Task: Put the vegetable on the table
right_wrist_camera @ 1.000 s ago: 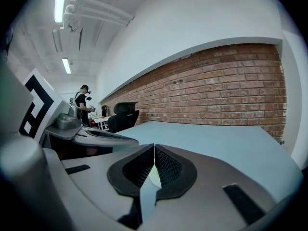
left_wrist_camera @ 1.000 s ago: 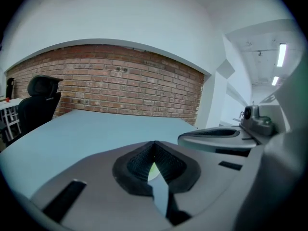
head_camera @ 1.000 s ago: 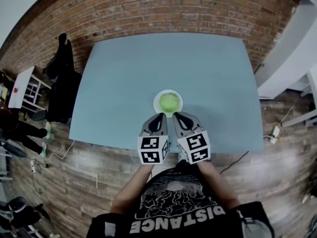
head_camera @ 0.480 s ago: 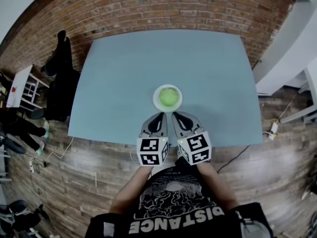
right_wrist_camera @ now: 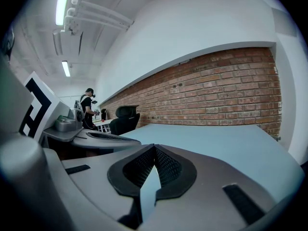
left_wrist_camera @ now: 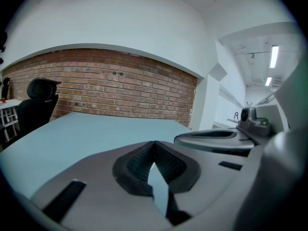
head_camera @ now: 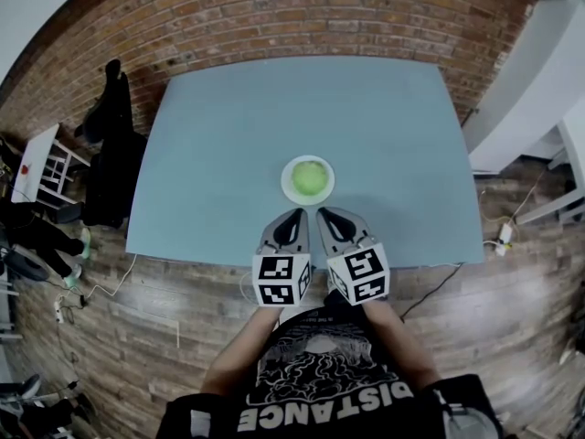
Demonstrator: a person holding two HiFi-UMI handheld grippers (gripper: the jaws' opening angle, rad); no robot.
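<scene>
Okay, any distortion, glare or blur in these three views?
Head view: heavy fisheye bows the table edges; the light is even and the vegetable looks sharp. Left gripper view: dark vignette, and a bright ceiling light at right. Right gripper view: same vignette, with a bright tube light top left.

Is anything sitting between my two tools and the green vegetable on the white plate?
Nothing visible does. Only bare blue table lies between the left tool, the right tool and the green vegetable, which sits on a white plate; the plate's near rim is all they would pass over.
</scene>
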